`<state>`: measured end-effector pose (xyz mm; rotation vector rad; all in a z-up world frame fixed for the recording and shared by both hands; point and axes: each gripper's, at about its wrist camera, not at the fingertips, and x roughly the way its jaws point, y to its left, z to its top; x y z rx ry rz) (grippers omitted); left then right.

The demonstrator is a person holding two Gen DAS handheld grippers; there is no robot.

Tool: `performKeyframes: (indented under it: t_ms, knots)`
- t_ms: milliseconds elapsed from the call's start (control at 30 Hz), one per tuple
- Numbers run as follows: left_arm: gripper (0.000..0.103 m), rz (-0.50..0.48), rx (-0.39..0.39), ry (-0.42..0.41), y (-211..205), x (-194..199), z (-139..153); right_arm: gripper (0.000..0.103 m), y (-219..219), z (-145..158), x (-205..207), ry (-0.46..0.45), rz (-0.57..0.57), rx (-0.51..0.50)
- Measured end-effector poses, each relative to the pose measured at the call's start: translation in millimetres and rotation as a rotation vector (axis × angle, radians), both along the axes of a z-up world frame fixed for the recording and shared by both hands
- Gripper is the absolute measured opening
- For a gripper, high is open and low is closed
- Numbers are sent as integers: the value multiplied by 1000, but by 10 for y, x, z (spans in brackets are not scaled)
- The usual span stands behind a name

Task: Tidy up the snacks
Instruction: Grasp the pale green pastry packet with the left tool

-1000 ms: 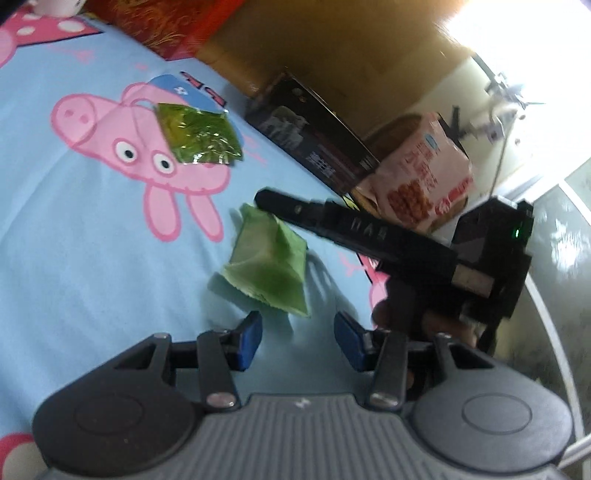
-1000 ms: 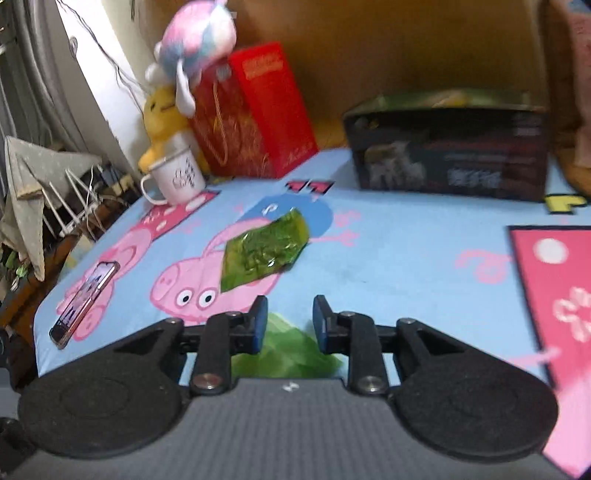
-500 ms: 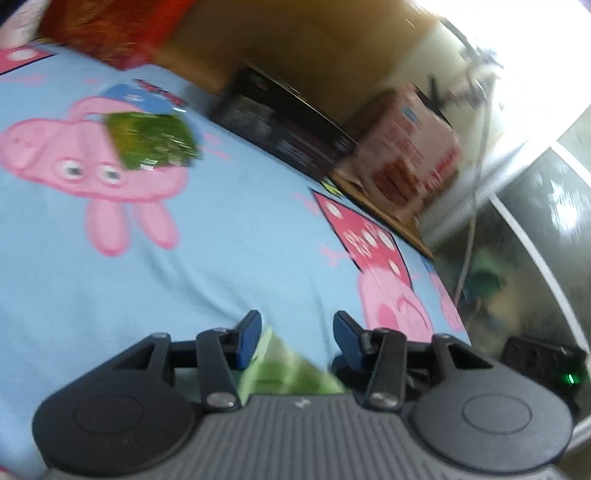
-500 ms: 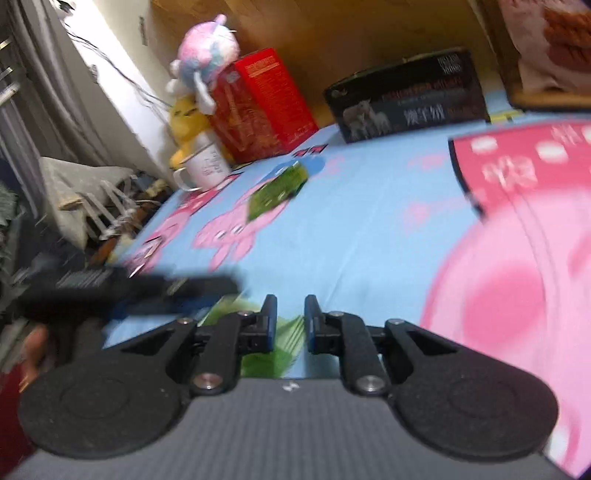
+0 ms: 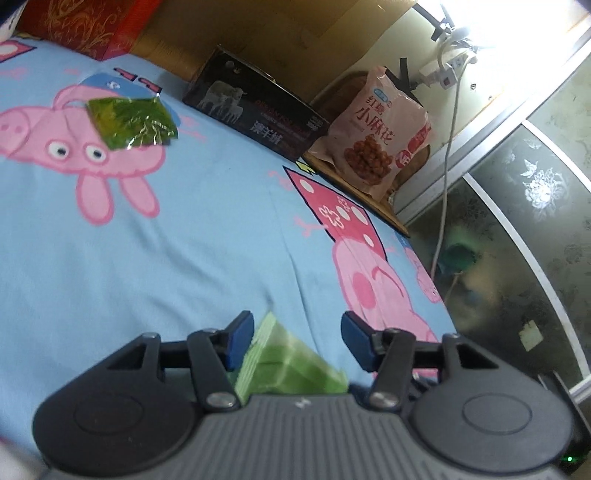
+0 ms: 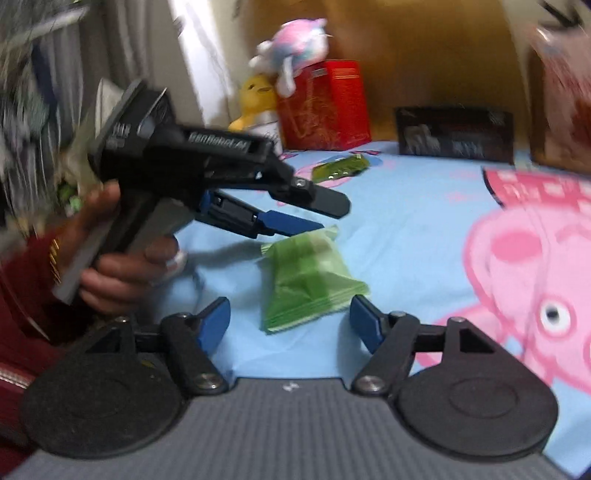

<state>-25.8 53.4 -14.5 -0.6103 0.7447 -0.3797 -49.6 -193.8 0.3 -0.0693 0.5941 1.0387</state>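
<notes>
A light green snack packet [image 6: 310, 273] lies on the blue pig-print sheet [image 6: 406, 229]. My right gripper [image 6: 290, 321] stands just before it, its jaws opening wide and the pads clear of the packet. A hand holds my left gripper [image 6: 332, 216] over the packet's far end, rolled so that one finger is above the other. In the left wrist view that light green packet [image 5: 284, 362] shows low between the left gripper's [image 5: 297, 338] opening jaws, and the right pad stands clear of it. A shiny dark green packet [image 5: 131, 123] lies farther off on the sheet.
Along the far side stand a red box [image 5: 81, 26], a black box [image 5: 258, 118] and a pink snack bag [image 5: 380, 133]. Plush toys [image 6: 291, 55] and a mug [image 6: 266, 129] sit by the red box. The bed's edge [image 5: 424, 266] drops off at right.
My right gripper has pulled back from the light green packet and opened wide. The left gripper has moved in over that packet, and its jaws have widened a little.
</notes>
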Motion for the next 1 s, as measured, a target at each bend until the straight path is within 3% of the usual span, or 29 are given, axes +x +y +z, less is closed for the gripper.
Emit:
performKeyframes:
  t_ms: [100,300,500,700,833,933,1000]
  knots:
    - [53,-10,-14,3,-13,-80,-4,50,16,7,92,-43,-71,-38]
    - [53,-39,-108,30,-16,-35,-34,52,-160,13,233,-5,-134,-2]
    - [55,-74,-16,20,-153,-103,11,59,-93,-18,102,-69,-91,-59]
    - [62,-95,6,10,-189,-230,36,65,-138,-54,97,-116,-96,-73]
    - [50,-112,63,-13,-328,-247,29,68,-140,-94,38,-127,-100,-46]
    - [50,-122,137,-37,-419,-291,68,62,-159,-94,9,-128,-133,-32]
    - [50,-123,138,-32,-420,-313,75,58,-203,-99,-14,-114,-142,-8]
